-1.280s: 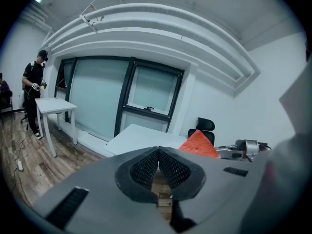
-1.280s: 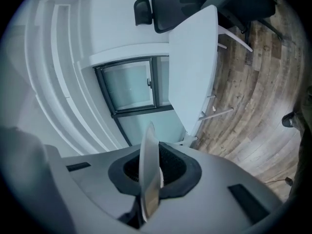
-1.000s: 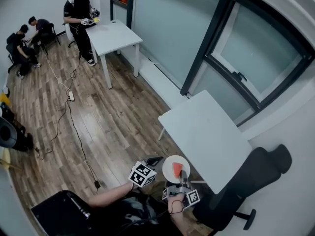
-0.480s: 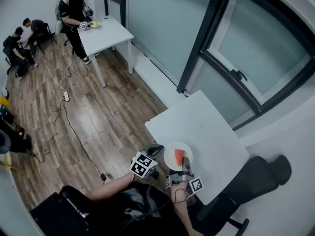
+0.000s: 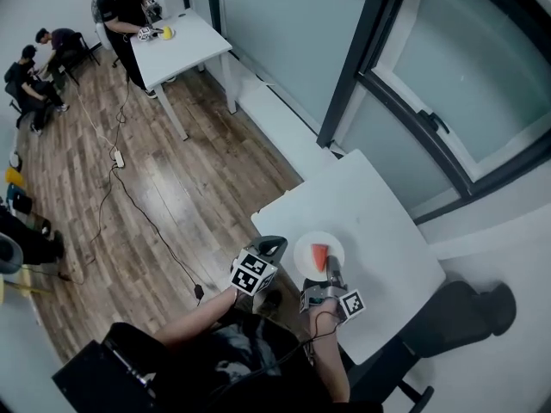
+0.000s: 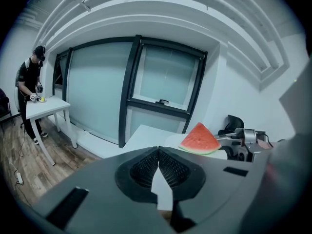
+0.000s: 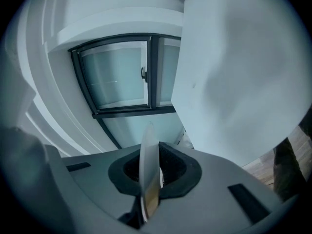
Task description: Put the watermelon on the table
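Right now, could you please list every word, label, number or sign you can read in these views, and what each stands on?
No text can be read.
The marker cubes on the left gripper and right gripper carry only black-and-white square patterns, no letters or digits.
The plate, watermelon slice and table show no print.
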{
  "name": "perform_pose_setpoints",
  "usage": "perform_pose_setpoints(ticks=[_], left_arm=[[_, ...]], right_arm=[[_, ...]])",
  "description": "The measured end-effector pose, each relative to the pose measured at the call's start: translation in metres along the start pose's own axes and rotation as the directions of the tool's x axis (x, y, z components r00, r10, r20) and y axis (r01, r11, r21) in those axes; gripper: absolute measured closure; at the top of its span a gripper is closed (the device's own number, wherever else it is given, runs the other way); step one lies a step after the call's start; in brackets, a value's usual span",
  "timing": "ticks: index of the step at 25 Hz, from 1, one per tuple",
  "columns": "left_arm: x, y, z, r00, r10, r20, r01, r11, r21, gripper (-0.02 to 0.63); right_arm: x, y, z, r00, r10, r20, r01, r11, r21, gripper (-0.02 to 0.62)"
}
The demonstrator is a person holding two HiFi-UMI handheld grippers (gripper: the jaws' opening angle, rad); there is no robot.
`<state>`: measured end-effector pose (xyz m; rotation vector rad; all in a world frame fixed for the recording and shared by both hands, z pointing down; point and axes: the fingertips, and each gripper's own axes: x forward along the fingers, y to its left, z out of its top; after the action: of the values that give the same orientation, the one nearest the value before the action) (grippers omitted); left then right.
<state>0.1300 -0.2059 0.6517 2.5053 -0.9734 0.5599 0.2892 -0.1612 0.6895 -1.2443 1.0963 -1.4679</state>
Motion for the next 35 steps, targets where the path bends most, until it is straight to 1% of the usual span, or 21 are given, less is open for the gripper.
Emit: perform_pose_setpoints(ticks=[6,8,10,11,13,14,16,18,19,21,24,27,30,32,33,34,35], left_arm=[[0.058,0.045,0.03,0.998,-0.065,-0.014,0.065,0.998,0.003,0.6],[0.077,0.066,0.03,0.996,-0.087,-0.029,0.086,0.996,-0.014,0.6],[0.093,0.092,0.023,0.993,-0.1,-0.061,0.099,0.995,-0.03,0.6],[0.101,0.105,0.019,0.991,-0.107,-0.082,0.105,0.994,-0.032,0.6],[0.116,0.129,0.013,0.985,-0.122,-0.119,0.118,0.992,-0.04,0.6],[0.125,0.138,0.012,0.983,-0.13,-0.127,0.124,0.991,-0.05,0.6],[0.148,0.154,0.015,0.982,-0.142,-0.124,0.133,0.988,-0.078,0.6],[0.174,0.161,0.02,0.983,-0.148,-0.108,0.137,0.986,-0.098,0.6],[0.187,0.164,0.023,0.984,-0.147,-0.103,0.137,0.986,-0.093,0.6],[0.208,0.167,0.028,0.984,-0.14,-0.113,0.134,0.989,-0.058,0.6],[0.217,0.163,0.041,0.979,-0.147,-0.139,0.146,0.989,-0.018,0.6],[0.211,0.163,0.048,0.976,-0.151,-0.157,0.151,0.988,-0.012,0.6],[0.204,0.167,0.045,0.976,-0.135,-0.174,0.128,0.991,-0.048,0.6],[0.201,0.167,0.042,0.972,-0.136,-0.189,0.128,0.99,-0.054,0.6],[0.201,0.165,0.04,0.97,-0.143,-0.196,0.136,0.99,-0.049,0.6],[0.201,0.163,0.039,0.968,-0.151,-0.202,0.146,0.988,-0.04,0.6],[0.202,0.161,0.039,0.966,-0.158,-0.206,0.156,0.987,-0.028,0.6]], right_arm=[[0.098,0.009,0.019,1.0,-0.003,-0.007,0.003,0.996,-0.091,0.571],[0.136,0.002,0.028,0.999,-0.008,-0.031,0.004,0.991,-0.135,0.571],[0.177,-0.014,0.037,0.998,-0.035,-0.045,0.025,0.98,-0.199,0.571],[0.196,-0.023,0.044,0.998,-0.057,-0.029,0.049,0.972,-0.228,0.571],[0.224,-0.039,0.063,0.994,-0.102,0.039,0.109,0.961,-0.256,0.571],[0.234,-0.045,0.073,0.991,-0.112,0.073,0.127,0.96,-0.25,0.571],[0.249,-0.055,0.089,0.987,-0.112,0.112,0.134,0.966,-0.22,0.571],[0.26,-0.069,0.099,0.986,-0.121,0.115,0.143,0.968,-0.207,0.571],[0.267,-0.078,0.102,0.985,-0.133,0.108,0.153,0.966,-0.209,0.571],[0.282,-0.094,0.107,0.982,-0.162,0.101,0.18,0.959,-0.218,0.571],[0.307,-0.103,0.122,0.979,-0.168,0.119,0.192,0.951,-0.242,0.571],[0.334,-0.105,0.136,0.977,-0.165,0.137,0.197,0.941,-0.273,0.571],[0.35,-0.112,0.141,0.97,-0.22,0.106,0.243,0.906,-0.348,0.571],[0.355,-0.115,0.141,0.959,-0.267,0.089,0.28,0.871,-0.404,0.569],[0.357,-0.116,0.141,0.953,-0.292,0.081,0.296,0.842,-0.45,0.569],[0.359,-0.116,0.142,0.944,-0.322,0.075,0.314,0.8,-0.511,0.569],[0.361,-0.116,0.144,0.929,-0.362,0.077,0.338,0.742,-0.579,0.561]])
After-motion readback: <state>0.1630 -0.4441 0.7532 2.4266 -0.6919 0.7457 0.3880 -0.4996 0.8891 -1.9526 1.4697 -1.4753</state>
